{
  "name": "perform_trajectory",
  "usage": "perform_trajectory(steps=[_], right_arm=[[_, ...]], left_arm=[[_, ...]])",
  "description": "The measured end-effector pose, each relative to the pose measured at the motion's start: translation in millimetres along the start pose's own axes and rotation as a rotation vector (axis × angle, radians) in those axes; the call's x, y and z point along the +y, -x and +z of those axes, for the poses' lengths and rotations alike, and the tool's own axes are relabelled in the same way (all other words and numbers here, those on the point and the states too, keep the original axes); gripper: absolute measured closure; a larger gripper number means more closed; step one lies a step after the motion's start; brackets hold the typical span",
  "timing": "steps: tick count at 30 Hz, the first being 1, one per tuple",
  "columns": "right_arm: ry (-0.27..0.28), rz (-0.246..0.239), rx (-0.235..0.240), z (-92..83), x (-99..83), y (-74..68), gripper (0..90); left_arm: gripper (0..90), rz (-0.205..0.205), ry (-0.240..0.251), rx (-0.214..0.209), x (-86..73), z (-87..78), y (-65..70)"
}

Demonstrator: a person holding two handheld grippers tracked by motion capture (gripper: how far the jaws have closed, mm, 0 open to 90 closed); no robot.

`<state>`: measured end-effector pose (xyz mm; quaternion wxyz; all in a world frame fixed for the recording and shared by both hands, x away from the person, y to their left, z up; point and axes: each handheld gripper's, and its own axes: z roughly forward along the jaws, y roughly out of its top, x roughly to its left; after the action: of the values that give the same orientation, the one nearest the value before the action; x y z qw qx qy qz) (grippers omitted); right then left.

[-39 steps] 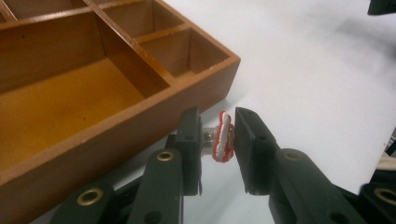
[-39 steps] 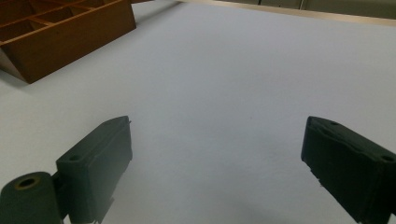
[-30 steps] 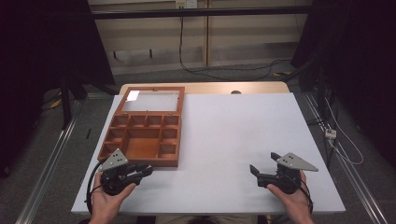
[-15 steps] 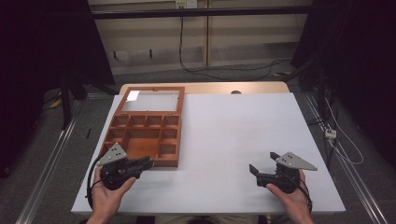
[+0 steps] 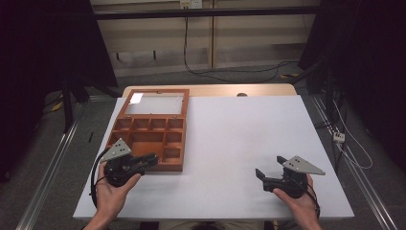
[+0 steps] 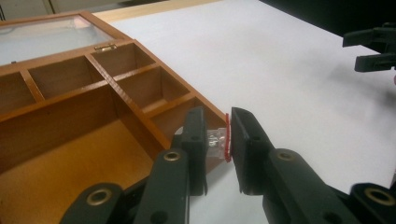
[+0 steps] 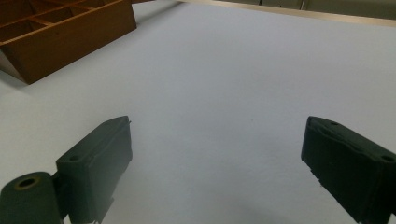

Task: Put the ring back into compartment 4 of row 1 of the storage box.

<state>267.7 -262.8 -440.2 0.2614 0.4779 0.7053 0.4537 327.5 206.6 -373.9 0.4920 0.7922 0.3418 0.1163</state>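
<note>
A wooden compartment box was seen lying at the left edge of the white table, its glazed lid folded back flat toward the far edge so that every compartment stood open from above. The left gripper was held at the box's near right corner, its jaws pressed together on a small clear piece with a red edge; what the piece was could not be told, though it was poised just over the corner compartment, presumably for dropping in or just lifted out. The right gripper was kept near the table's near right corner, well apart from the box, jaws spread wide and empty, apparently in waiting.
</note>
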Motion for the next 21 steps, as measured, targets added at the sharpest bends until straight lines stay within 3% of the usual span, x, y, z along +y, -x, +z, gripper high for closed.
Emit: perform_trajectory(steps=[10, 13, 21], right_arm=[[0.001, 0.0, 0.002, 0.2, 0.3, 0.2, 8.5], [0.001, -0.002, 0.004, 0.6, 0.3, 0.2, 8.5], [0.002, 0.001, 0.004, 0.1, 0.2, 0.8, 8.5]], left_arm=[[76.7, -0.01, 0.024, -0.014, 17.6, 11.6, -0.4], [76.7, 0.019, 0.023, 0.009, 22.9, 18.4, 0.7], [76.7, 0.008, 0.037, 0.009, 34.2, 23.5, -4.9]])
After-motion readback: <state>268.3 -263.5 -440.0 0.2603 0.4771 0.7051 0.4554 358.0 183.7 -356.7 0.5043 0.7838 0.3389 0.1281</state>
